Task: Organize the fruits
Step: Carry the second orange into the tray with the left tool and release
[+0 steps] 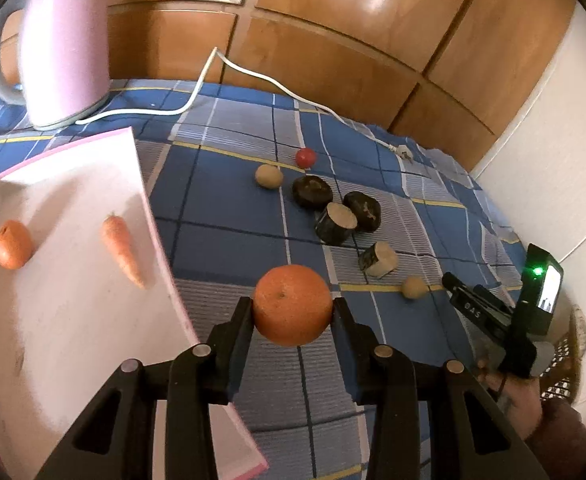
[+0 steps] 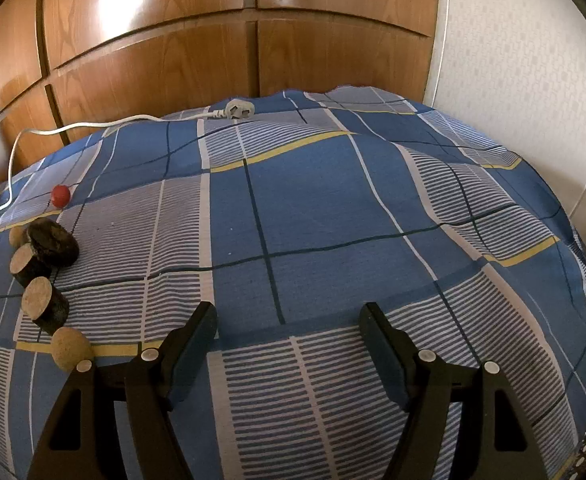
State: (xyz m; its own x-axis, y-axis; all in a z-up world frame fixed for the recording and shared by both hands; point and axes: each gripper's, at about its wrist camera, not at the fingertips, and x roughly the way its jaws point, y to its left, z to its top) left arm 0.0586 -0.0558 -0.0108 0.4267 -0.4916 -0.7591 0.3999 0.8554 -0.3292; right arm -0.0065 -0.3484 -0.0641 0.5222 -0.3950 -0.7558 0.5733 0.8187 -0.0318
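Observation:
My left gripper (image 1: 293, 306) is shut on an orange (image 1: 292, 304), held above the checked blue cloth just right of a pink tray (image 1: 73, 184). On the tray lie a smaller orange fruit (image 1: 12, 244) and a carrot (image 1: 122, 249). Out on the cloth sit a red tomato (image 1: 305, 157), two small potatoes (image 1: 269, 176) (image 1: 414, 287) and several dark cut pieces (image 1: 335, 224). My right gripper (image 2: 289, 320) hangs open over bare cloth, nothing between its fingers. It also shows in the left wrist view as the right gripper (image 1: 473, 300), low at the right, held by a hand.
A pink kettle (image 1: 61, 40) stands behind the tray, and its white cord (image 1: 253, 76) runs across the cloth to a plug (image 2: 237, 110). Wooden cabinet doors close off the back, a white wall the right. The tomato (image 2: 60, 195) and dark pieces (image 2: 53, 242) lie left of my right gripper.

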